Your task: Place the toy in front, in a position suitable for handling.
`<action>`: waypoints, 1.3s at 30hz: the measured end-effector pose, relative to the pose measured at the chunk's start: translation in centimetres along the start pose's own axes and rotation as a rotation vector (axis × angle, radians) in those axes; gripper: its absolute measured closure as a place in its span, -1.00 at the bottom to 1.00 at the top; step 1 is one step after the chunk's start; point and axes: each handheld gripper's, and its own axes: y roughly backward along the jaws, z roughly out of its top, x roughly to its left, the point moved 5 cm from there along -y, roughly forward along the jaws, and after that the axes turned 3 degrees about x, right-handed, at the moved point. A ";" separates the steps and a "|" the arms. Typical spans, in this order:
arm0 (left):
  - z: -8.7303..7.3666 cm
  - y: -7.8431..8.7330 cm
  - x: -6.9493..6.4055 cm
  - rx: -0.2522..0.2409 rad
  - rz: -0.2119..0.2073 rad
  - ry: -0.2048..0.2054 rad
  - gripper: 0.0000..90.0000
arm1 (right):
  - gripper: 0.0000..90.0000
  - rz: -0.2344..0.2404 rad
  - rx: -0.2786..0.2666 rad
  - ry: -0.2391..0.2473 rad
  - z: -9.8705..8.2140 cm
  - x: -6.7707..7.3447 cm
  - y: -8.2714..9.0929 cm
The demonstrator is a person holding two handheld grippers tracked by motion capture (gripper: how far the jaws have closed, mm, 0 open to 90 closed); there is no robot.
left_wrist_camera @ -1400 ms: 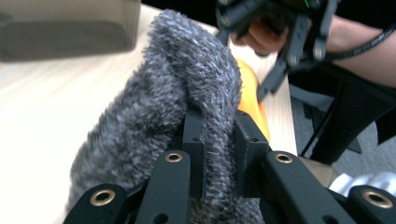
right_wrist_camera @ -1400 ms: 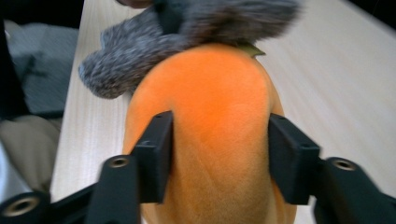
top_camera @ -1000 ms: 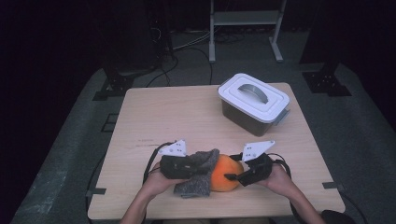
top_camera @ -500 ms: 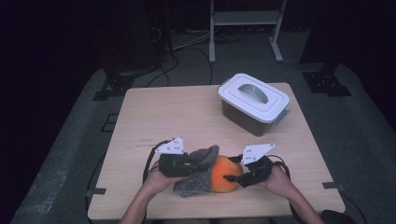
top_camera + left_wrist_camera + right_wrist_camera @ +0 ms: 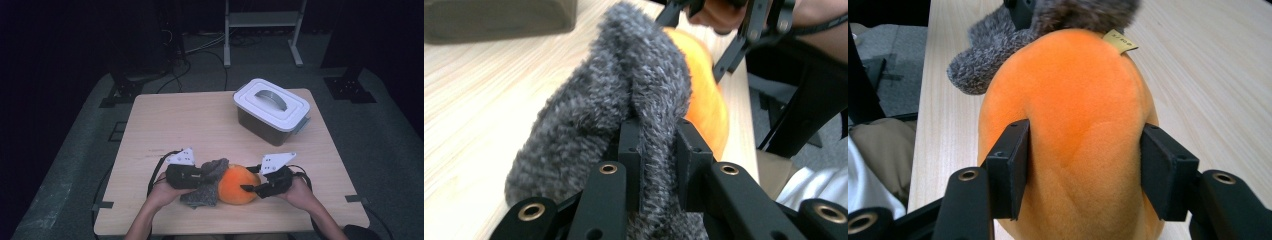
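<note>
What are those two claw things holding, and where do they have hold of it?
The left gripper pinches a fold of the grey cloth. The right gripper, whose jaws have just been closing, squeezes the orange plush by its sides at its near end.

Light wooden table [image 5: 200, 125] standing on grey floor mat [image 5: 75, 165]. White-lidded dark plastic box [image 5: 271, 110] sitting at far right part, well apart from rest. Orange plush [image 5: 239, 184] lying near front edge, grey knitted cloth [image 5: 205, 187] lying against its left side, touching it. Black cables [image 5: 157, 170] trailing on tabletop just beside cloth.
</note>
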 end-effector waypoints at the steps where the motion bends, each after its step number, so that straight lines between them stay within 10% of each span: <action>1: 0.0 0.0 0.0 0.000 0.000 0.000 0.70 | -0.08 0.000 0.000 0.000 0.0 0.0 0.0; 8: 1.5 -0.5 -1.6 -0.014 -0.043 -0.048 0.71 | -0.13 0.005 -0.001 0.055 0.4 0.9 -0.3; 15: 0.7 -0.6 -1.2 0.010 -0.066 -0.030 0.72 | -0.38 0.058 0.028 -0.060 0.0 -0.2 0.0; 19: 1.4 0.1 -1.0 -0.028 -0.019 -0.035 0.72 | 0.05 -0.007 -0.012 -0.001 0.3 0.3 0.0; 24: 2.1 1.1 -0.6 -0.072 0.044 -0.037 0.72 | 0.07 -0.094 -0.066 0.027 1.3 0.4 -0.3; 28: 0.7 0.5 0.0 -0.007 0.038 -0.007 0.72 | -0.22 -0.043 -0.057 0.032 1.2 0.4 -0.7; 33: 0.5 0.1 -0.5 0.012 -0.030 -0.005 0.70 | -0.50 0.009 -0.033 -0.082 0.3 -0.7 -0.2; 39: 1.4 0.1 -1.1 -0.017 -0.040 -0.024 0.71 | -0.15 0.013 -0.015 -0.033 0.2 0.2 -0.6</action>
